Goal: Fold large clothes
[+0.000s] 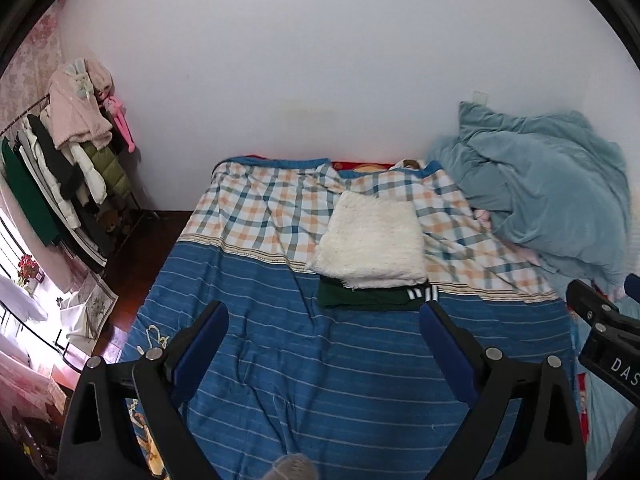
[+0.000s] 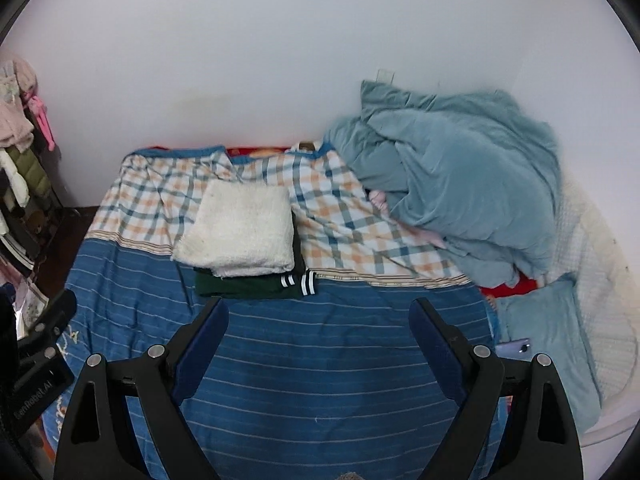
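Note:
A folded white fluffy garment [image 1: 372, 240] lies on top of a folded dark green garment [image 1: 360, 298] with white-striped cuffs, in the middle of the bed. The stack also shows in the right wrist view, the white garment [image 2: 240, 232] above the green garment [image 2: 248, 286]. My left gripper [image 1: 324, 316] is open and empty, held above the blue striped bedspread [image 1: 320, 380] just in front of the stack. My right gripper [image 2: 320, 312] is open and empty, to the right of the stack. A grey fuzzy bit [image 1: 292, 466] shows at the bottom edge.
A crumpled light blue duvet [image 2: 460, 176] is piled at the bed's right against the wall. A blue pillow [image 2: 548, 340] and a phone [image 2: 516, 347] lie at the right. A clothes rack [image 1: 68, 160] with hanging coats stands left of the bed. The bed's far half is plaid [image 1: 260, 208].

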Tool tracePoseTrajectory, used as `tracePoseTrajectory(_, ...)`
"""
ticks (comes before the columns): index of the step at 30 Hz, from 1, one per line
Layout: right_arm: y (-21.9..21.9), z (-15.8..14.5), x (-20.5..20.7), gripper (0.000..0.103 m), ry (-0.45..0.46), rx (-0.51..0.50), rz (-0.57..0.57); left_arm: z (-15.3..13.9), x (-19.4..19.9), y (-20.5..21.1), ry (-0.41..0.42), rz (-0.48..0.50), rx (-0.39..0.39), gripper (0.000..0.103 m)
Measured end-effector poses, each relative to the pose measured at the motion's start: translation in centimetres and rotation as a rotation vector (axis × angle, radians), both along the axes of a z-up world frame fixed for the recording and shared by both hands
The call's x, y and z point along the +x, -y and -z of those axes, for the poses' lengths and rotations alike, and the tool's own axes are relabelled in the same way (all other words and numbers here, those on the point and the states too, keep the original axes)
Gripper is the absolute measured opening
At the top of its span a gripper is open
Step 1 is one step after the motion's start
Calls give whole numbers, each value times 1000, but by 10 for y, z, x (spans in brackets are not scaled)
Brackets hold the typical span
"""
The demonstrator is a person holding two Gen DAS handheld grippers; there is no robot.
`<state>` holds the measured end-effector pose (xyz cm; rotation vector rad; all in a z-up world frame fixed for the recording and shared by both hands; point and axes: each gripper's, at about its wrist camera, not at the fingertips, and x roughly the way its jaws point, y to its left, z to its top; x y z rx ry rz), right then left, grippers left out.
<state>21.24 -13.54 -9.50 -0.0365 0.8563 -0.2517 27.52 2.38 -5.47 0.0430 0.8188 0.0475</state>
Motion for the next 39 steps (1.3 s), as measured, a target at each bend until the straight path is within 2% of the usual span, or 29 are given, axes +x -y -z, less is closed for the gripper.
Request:
tracePoseTrajectory(5, -4, -40, -50, 93, 31, 3, -2, -20, -32, 2, 5, 11, -1, 97)
tracePoseTrajectory(9, -6, -63, -80, 93, 30, 9, -5, -33, -49, -1, -31, 6, -14, 97)
tracePoseTrajectory(14, -8, -87, -105, 96, 20, 20, -23, -48, -63, -4, -50, -11, -14, 97)
tracePoseTrajectory(20, -9, -111, -123, 96, 54, 4, -25, -65, -78, -5, -5, -11, -9, 97)
tracePoseTrajectory(23, -9, -117, -127, 96, 61, -3, -32, -69, -82, -5, 18, -26, 5, 97)
tracePoseTrajectory(28, -12, -124, -133, 97, 75, -8, -51, -70, -83, -9, 28, -21, -23, 100)
tracePoseTrajectory(39, -6, -124, -132, 99, 72, 7, -64, -71, -89, -9, 45, -24, -7, 101)
